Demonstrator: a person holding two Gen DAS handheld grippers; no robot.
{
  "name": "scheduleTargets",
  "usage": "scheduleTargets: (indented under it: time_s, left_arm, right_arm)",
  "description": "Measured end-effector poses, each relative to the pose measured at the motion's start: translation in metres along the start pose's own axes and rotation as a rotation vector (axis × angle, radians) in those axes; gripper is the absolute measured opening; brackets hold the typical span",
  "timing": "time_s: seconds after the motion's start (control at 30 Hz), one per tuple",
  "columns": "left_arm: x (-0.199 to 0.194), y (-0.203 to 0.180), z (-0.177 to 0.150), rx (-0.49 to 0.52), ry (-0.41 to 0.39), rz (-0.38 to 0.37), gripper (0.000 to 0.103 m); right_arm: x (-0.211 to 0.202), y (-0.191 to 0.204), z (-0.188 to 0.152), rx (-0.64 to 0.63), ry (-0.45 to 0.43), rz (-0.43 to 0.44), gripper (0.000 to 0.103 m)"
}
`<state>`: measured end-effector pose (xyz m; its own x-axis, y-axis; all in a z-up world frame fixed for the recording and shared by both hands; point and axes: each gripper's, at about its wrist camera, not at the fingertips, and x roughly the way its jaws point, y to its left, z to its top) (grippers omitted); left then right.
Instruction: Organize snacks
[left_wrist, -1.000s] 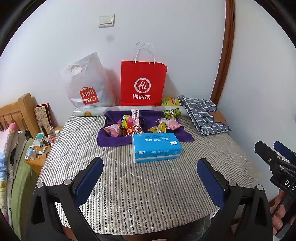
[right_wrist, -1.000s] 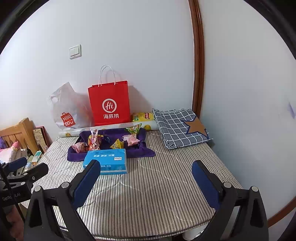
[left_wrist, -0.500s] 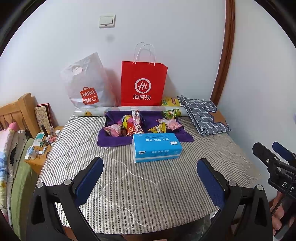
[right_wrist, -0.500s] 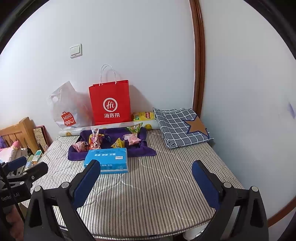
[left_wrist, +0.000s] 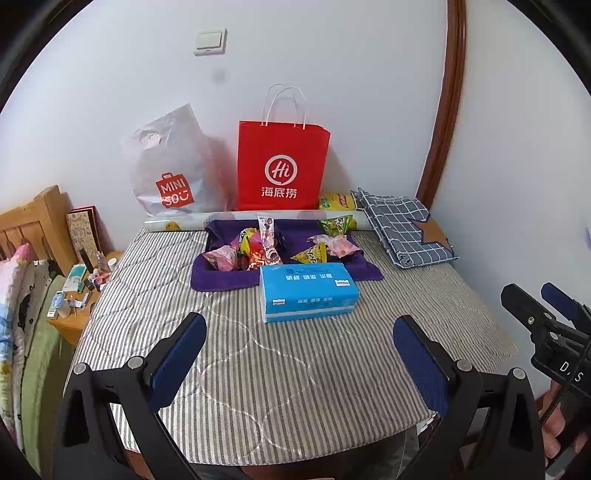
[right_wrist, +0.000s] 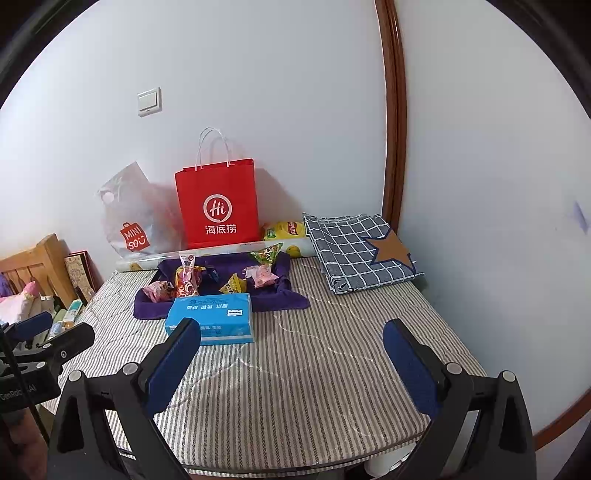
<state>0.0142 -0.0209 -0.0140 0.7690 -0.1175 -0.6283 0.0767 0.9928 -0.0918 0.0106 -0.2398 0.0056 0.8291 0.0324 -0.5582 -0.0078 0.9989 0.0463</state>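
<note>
Both black, blue-padded grippers, left (left_wrist: 299, 347) and right (right_wrist: 291, 350), hover spread wide and empty above the striped quilted table cover (left_wrist: 295, 387). Assorted wrapped snacks (left_wrist: 258, 249) lie well ahead on a purple cloth (left_wrist: 221, 280), just behind the blue tissue pack (left_wrist: 306, 291).

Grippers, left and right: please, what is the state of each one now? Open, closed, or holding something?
Left gripper: open, fingers wide apart, holding nothing.
Right gripper: open, fingers wide apart, holding nothing.
</note>
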Motion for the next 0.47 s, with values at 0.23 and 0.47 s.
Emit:
scheduleTargets:
  time_s: [0.23,0.47]
  left_arm:
    - [0.0002,-0.001,0.0,-0.001,-0.001,0.0,0.1]
    - [-0.0005,-0.0004,-0.0001,-0.007,-0.005,0.003,0.102]
  right_arm:
    - [-0.0001,0.0009,0.0,-0.002,0.002,0.0,0.1]
    - [-0.0017,0.001,-0.001,-0.006,-0.001,0.004,0.1]
